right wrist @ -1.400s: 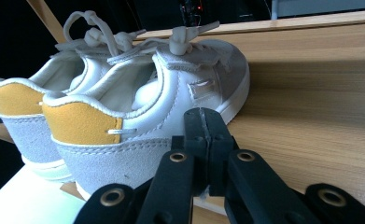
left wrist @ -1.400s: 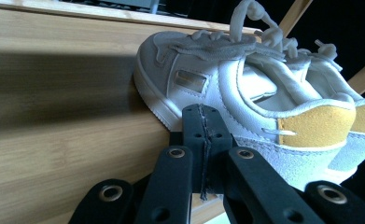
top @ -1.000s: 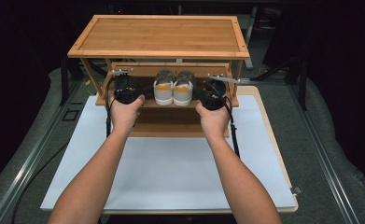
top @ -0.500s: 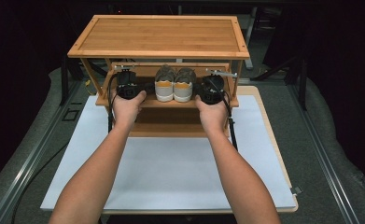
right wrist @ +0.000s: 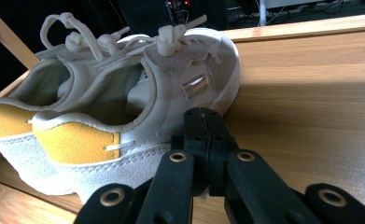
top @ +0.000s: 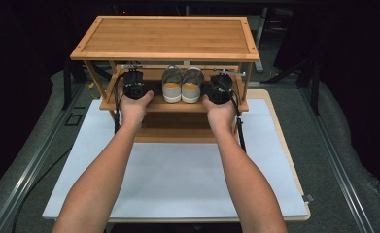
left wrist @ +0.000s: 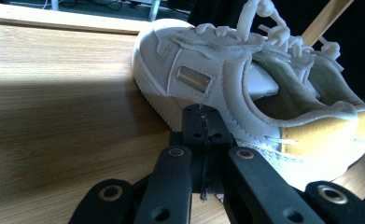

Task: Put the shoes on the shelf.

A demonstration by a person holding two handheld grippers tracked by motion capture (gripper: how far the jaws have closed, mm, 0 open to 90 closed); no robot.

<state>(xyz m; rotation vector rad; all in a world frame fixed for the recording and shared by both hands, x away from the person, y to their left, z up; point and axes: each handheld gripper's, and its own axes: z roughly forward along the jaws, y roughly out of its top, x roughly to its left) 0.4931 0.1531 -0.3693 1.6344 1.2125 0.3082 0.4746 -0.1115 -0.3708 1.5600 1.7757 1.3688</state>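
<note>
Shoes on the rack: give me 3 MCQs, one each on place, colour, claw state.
1. Where do the shoes stand?
A. on the top board
B. on the middle shelf of the rack
C. on the white mat

2. What colour are the heel patches?
A. yellow
B. red
C. black

3. How do the jaws of the left claw and the right claw stand?
A. both shut, nothing between them
B. both wide open
C. each clamped on a lace

Key:
1 B, the high view shows the pair under the top board, between the two hands.
2 A, both gripper views show yellow at the heels.
3 A, in each gripper view the jaws meet beside a shoe.
</note>
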